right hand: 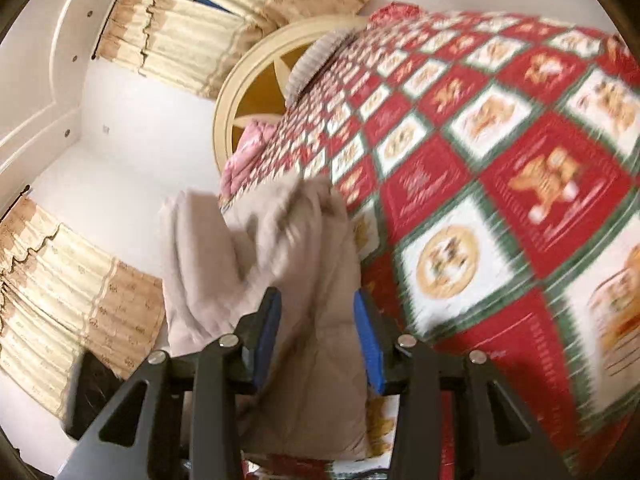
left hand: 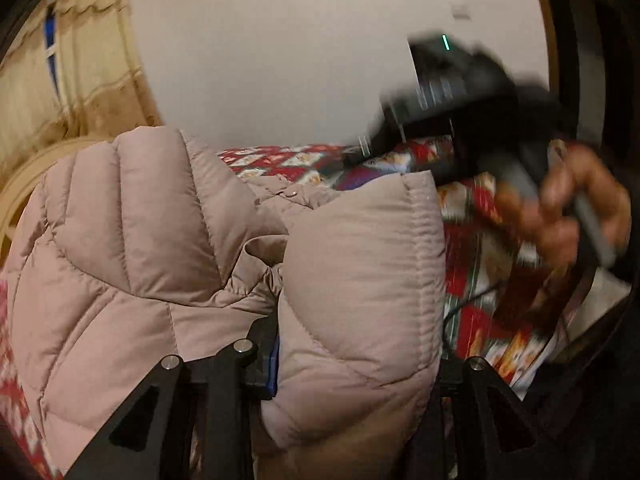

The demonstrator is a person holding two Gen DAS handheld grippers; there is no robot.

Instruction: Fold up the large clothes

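Over the quilted bed (right hand: 500, 168), your left gripper (left hand: 356, 360) clamps the puffer jacket (left hand: 132, 240); right gripper (right hand: 318, 336) straddles it, released.

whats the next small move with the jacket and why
Probably draw the right gripper back, clear of the jacket. Its jaws stand apart with the padded fabric loose between them, while the left gripper holds a thick fold above the patterned bedspread.

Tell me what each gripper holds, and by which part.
Left gripper: shut on the jacket, on a puffy fold. Right gripper: open around jacket fabric, gripping nothing.
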